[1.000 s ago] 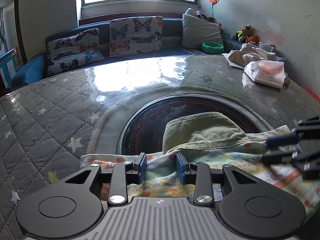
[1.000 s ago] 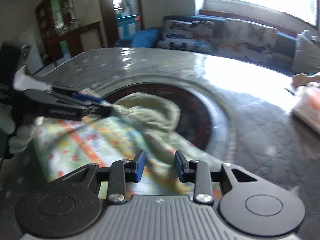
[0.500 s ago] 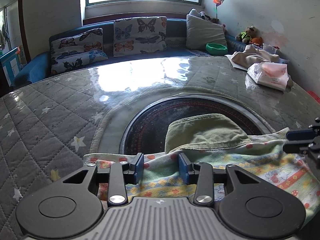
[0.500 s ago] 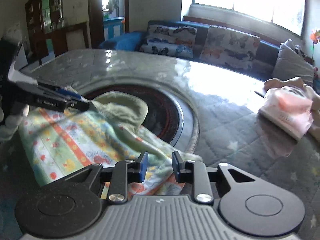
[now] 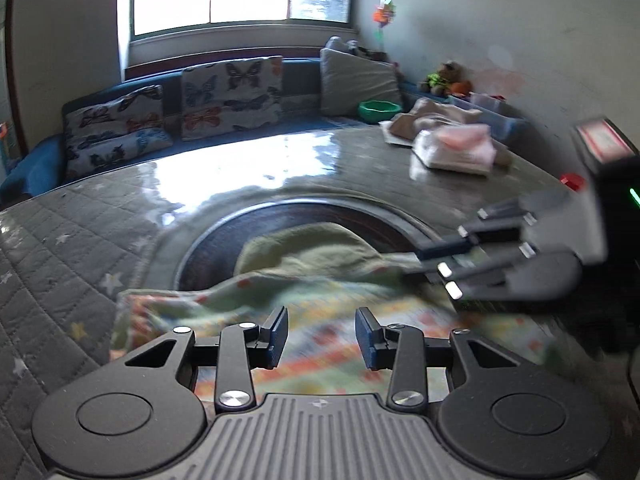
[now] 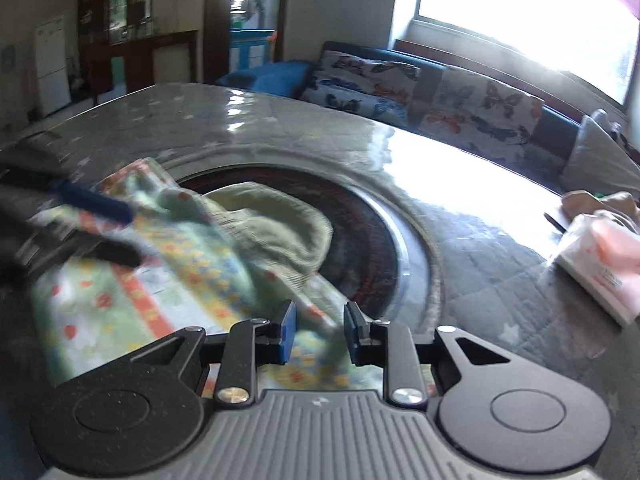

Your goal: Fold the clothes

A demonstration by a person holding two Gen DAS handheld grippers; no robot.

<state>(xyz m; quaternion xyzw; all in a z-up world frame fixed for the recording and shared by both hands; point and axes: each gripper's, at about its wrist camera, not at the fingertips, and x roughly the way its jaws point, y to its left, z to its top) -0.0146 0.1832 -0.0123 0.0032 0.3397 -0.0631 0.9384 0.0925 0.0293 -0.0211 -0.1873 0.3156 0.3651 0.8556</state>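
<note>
Garment (image 5: pixel 320 292); cabinet (image 6: pixel 120 40) right-view only.

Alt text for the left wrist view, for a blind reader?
The open left gripper hovers over a colourful patterned garment on a grey quilted table. The right gripper reaches the cloth's far right edge.

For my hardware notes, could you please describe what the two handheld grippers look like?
Both look alike. The left gripper has a grey ribbed body, two round black side plates, black linkage arms with silver rivets, and blue pads. The right gripper matches; from the side its housing shows a green light and a red-edged top.
</note>
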